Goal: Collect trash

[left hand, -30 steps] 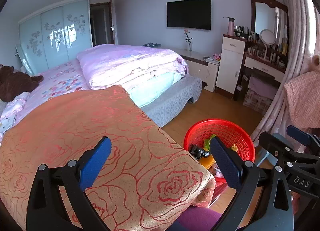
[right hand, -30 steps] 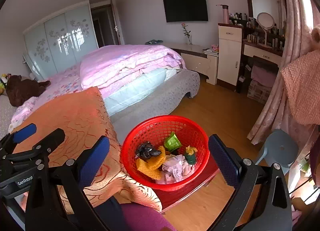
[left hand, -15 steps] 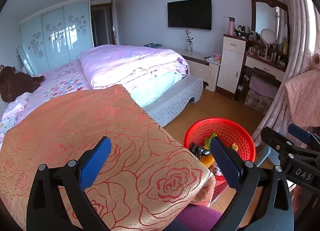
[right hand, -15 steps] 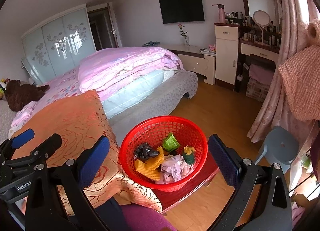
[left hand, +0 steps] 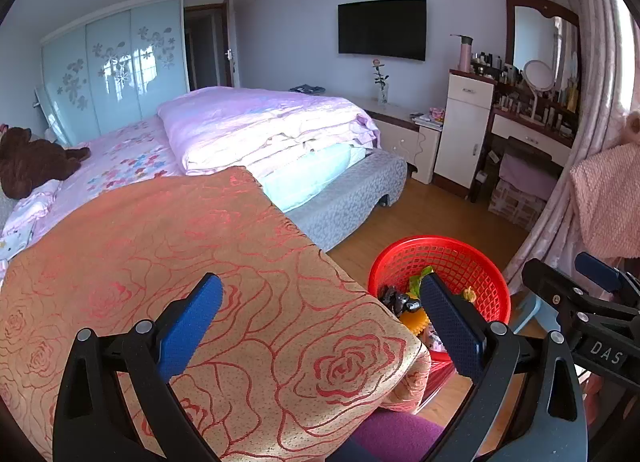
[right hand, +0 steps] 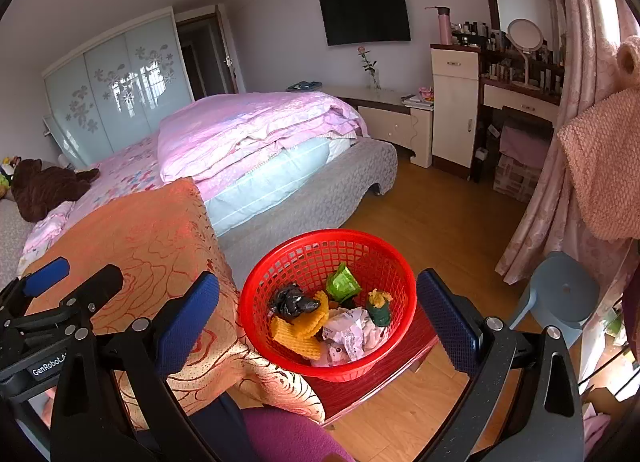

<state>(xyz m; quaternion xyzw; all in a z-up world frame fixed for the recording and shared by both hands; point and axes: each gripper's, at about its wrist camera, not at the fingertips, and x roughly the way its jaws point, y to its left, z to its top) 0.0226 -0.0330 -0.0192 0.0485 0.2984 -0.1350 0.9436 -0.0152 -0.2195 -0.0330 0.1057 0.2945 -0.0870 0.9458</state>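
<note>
A red mesh basket (right hand: 280,270) stands on a low red stool (right hand: 384,374) beside the table. It holds trash: a black bag (right hand: 292,300), a yellow foam net (right hand: 300,328), a green wrapper (right hand: 342,282), crumpled paper (right hand: 348,332) and a dark green cup (right hand: 379,308). The basket also shows in the left wrist view (left hand: 464,258). My right gripper (right hand: 318,320) is open and empty, held above the basket. My left gripper (left hand: 320,322) is open and empty above the orange rose-patterned tablecloth (left hand: 180,254).
A bed with a folded pink quilt (right hand: 256,130) lies behind. A grey-blue plastic stool (right hand: 560,290) and a pink curtain (right hand: 560,198) are at the right. A dresser with a mirror (right hand: 520,74) stands at the far wall. A purple seat (right hand: 288,438) is below.
Both views shifted slightly; the right gripper has drifted a little to the right and up over the basket. Both grippers stay open and empty.
</note>
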